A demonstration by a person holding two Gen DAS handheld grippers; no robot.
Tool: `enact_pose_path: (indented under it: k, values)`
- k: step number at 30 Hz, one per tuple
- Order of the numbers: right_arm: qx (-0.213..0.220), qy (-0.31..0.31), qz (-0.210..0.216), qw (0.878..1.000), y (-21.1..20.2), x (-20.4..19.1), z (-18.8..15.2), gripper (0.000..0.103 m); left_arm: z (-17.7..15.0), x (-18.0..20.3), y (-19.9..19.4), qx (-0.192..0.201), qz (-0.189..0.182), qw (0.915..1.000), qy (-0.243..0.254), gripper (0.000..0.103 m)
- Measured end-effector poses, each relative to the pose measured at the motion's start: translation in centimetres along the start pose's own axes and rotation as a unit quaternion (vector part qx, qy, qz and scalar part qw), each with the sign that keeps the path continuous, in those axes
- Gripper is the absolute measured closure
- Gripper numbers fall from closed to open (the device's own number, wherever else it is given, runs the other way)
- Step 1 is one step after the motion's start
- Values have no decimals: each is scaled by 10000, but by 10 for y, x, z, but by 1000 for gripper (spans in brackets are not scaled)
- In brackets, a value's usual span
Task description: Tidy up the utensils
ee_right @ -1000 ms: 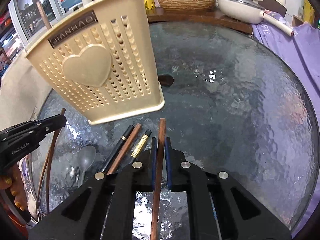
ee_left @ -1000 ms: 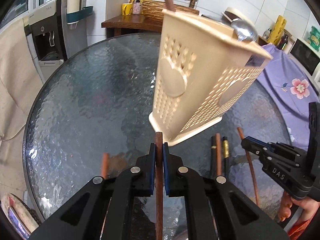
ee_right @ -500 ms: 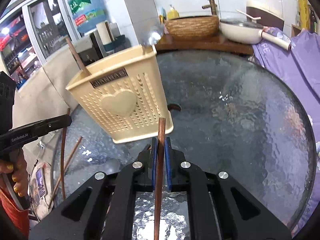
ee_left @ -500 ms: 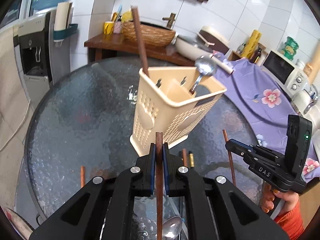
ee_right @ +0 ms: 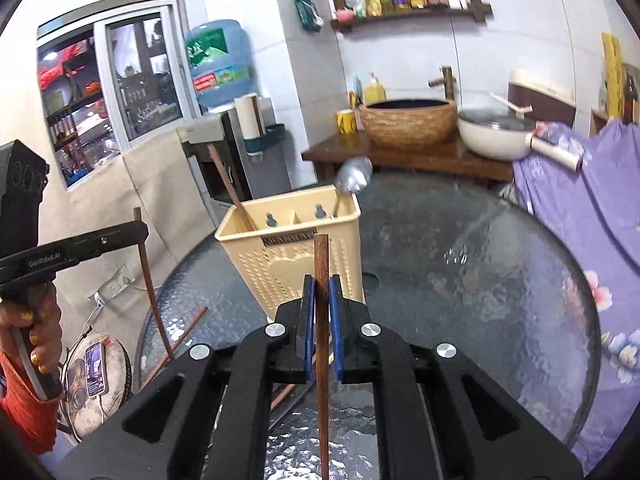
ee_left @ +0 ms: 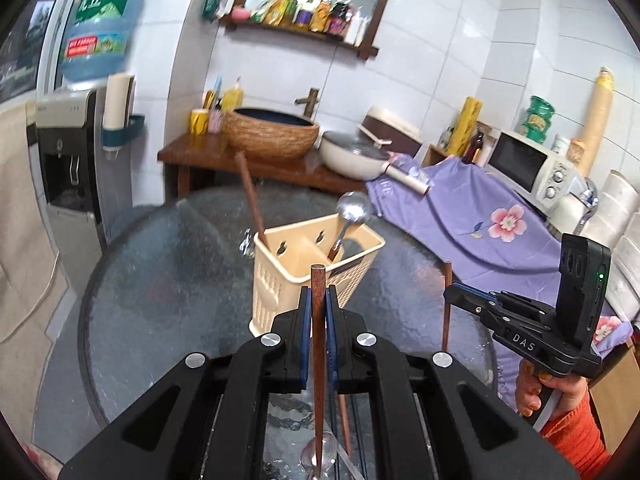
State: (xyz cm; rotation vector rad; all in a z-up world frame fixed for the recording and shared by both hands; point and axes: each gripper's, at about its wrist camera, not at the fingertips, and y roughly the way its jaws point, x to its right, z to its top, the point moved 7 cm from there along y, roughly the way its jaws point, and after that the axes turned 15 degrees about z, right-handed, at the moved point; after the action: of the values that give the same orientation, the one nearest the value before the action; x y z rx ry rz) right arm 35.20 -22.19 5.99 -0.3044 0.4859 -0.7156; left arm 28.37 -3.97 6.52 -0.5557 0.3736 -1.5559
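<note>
A beige perforated utensil holder (ee_left: 280, 284) (ee_right: 288, 256) stands on the round glass table (ee_left: 160, 280) (ee_right: 480, 280). A brown chopstick (ee_left: 250, 200) and a metal spoon (ee_left: 352, 210) stand in it. My left gripper (ee_left: 319, 300) is shut on a brown chopstick (ee_left: 318, 344), held above the table just short of the holder. My right gripper (ee_right: 321, 304) is shut on another brown chopstick (ee_right: 321, 320), also raised and facing the holder. Each gripper shows in the other's view, the right one (ee_left: 450, 296) and the left one (ee_right: 142, 232).
More chopsticks (ee_right: 180, 336) and a spoon (ee_left: 318, 450) lie on the glass below the grippers. A water dispenser (ee_left: 68, 168) stands left. A wooden counter (ee_left: 224, 160) with a woven basin and a pan is behind. Purple cloth (ee_left: 460, 208) lies right.
Both grippers have risen and tilted up with their chopsticks. The holder now looks smaller and its open top shows.
</note>
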Motion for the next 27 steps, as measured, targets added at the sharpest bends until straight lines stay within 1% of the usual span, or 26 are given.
enact_pose_path:
  k: [5,16,27]
  values:
    - [55,-117,48,9999,-8,-10,7,95,7,1,-10,151,38,9998,78,96]
    - [131,-360,28,9993,-15,-25,14,95,15,3,-22,291,61,9995,132,96]
    - [171,-520,20,9985,-20,-32,24,95,31,9,-34,438,-81,9988,204,96]
